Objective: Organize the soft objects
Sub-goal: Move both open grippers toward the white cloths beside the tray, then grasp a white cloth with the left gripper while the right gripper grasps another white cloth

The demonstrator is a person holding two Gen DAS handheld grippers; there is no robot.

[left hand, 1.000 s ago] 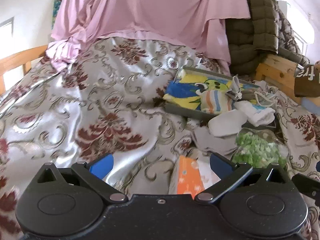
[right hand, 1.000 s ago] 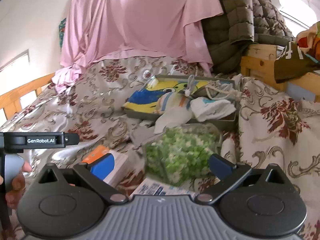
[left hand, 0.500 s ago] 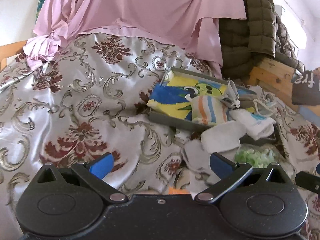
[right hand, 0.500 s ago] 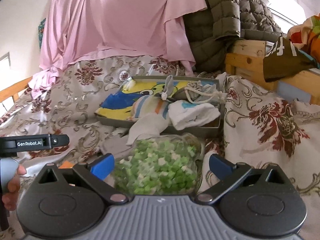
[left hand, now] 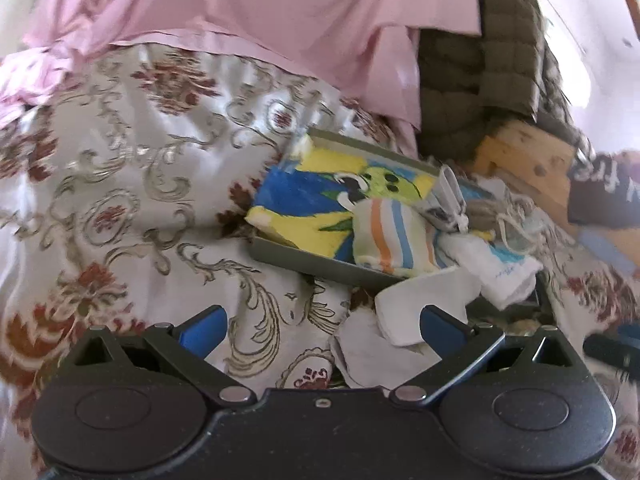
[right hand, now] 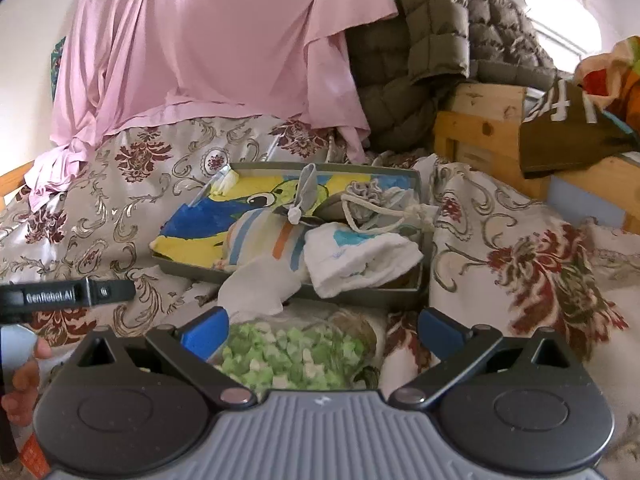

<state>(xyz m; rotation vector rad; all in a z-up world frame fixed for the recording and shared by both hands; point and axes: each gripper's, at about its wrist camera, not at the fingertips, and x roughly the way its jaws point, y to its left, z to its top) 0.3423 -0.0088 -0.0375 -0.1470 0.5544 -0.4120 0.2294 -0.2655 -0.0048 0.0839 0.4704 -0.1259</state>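
A grey tray (left hand: 304, 260) (right hand: 360, 294) lies on the bed and holds a yellow and blue cartoon cloth (left hand: 316, 196) (right hand: 208, 216), a striped pouch (left hand: 390, 236) (right hand: 260, 236), a white cloth (left hand: 504, 272) (right hand: 360, 260) and a grey drawstring bag (right hand: 368, 196). A white sock (left hand: 424, 304) (right hand: 256, 288) hangs over the tray's near edge. My left gripper (left hand: 322, 326) is open and empty just before the sock. My right gripper (right hand: 324, 328) is open above a clear bag of green and white foam cubes (right hand: 288, 356).
The floral bedspread (left hand: 120, 200) covers the bed. A pink sheet (right hand: 200, 48) and an olive quilted jacket (right hand: 432, 48) hang behind the tray. A wooden frame (right hand: 484, 128) with a dark green garment (right hand: 568, 132) stands at the right. A grey cloth (left hand: 360, 356) lies below the sock.
Both grippers have moved forward toward the tray. The orange box has dropped out of the left wrist view. The foam bag now sits between my right gripper's fingers.
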